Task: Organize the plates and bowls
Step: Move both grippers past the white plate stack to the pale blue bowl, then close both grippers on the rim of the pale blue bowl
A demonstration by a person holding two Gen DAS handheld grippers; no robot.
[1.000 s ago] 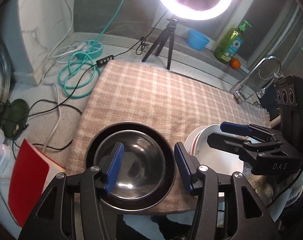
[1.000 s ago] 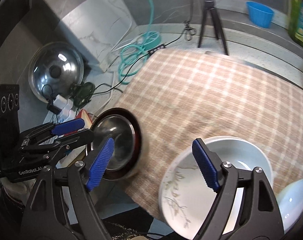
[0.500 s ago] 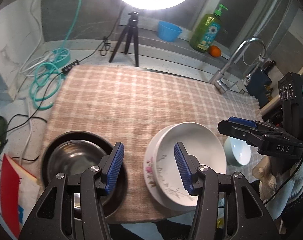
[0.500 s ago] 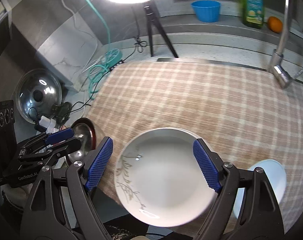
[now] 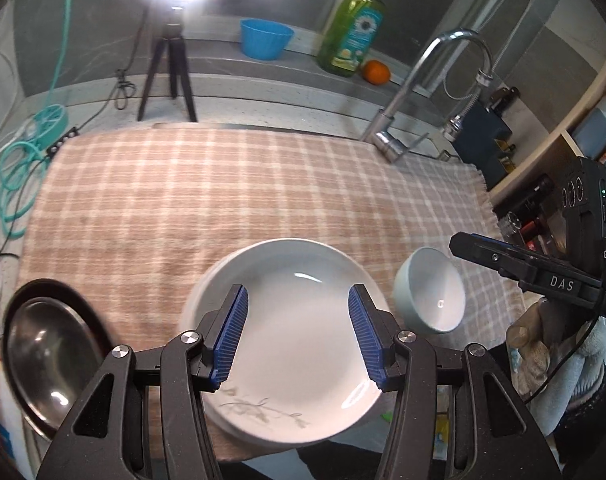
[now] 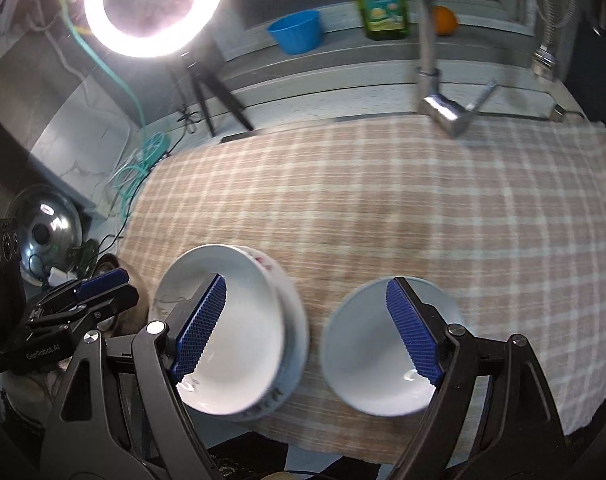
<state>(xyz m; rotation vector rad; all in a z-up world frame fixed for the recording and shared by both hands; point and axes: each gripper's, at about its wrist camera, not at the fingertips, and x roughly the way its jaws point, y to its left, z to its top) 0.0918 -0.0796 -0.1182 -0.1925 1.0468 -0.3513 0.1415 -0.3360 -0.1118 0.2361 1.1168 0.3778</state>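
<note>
- Left wrist view: left gripper [image 5: 299,334] hovers over the white plates [image 5: 299,288] stacked at the near edge of the checked cloth [image 5: 223,184]. Jaws part-open, nothing between the pads, no contact visible.
- Top plate has a grey leaf print near its near rim.
- Pale bowl [image 5: 431,290] sits just beside the plates, toward the cloth's right edge, upright.
- Steel bowl [image 5: 43,356] nested in a dark pan at the cloth's near-left corner, overhanging the edge.
- Right gripper [image 5: 479,246] comes in from the right, above and beyond the pale bowl; a gloved hand [image 5: 543,344] holds it.
- Back ledge: blue cup [image 5: 265,38], green soap bottle [image 5: 353,32], orange [image 5: 376,72]. Tap [image 5: 415,92] at the cloth's far-right corner.
- Right wrist view: right gripper [image 6: 307,330] jaws wide, empty, straddling the gap between plates [image 6: 239,320] and pale bowl [image 6: 379,348]. Frame is motion-blurred.
- Left gripper [image 6: 99,284] at the left, beside the plates.
- Ring light [image 6: 153,4] on a tripod behind the cloth's far-left corner.
</note>
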